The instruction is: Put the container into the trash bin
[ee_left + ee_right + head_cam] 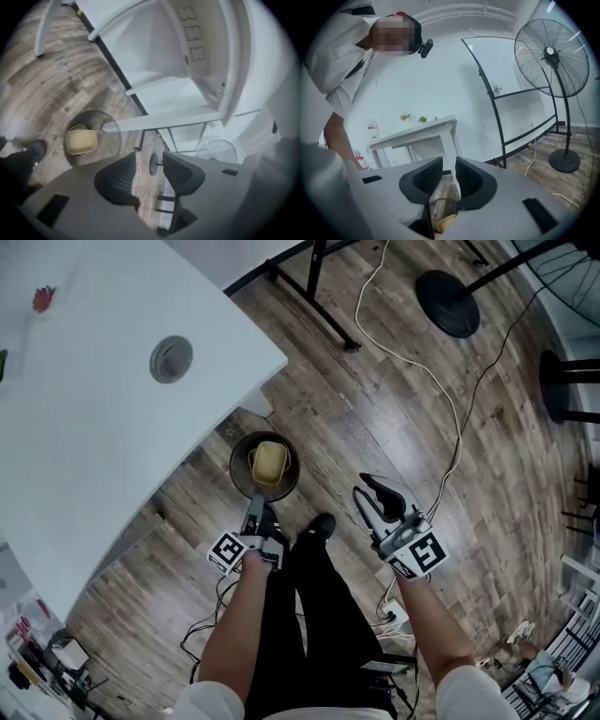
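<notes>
One yellow container (269,463) inside trash bin (240,476)

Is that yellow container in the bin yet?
In: the container lies within the round rim of the trash bin.

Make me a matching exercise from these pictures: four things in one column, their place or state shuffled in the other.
1 container
2 trash bin
3 left tongs
4 cable

A open, nothing between them
B white, winding across the floor
C dark, round, beside the table
D inside the trash bin

Pairs: 1-D, 2-C, 3-A, 4-B
</notes>
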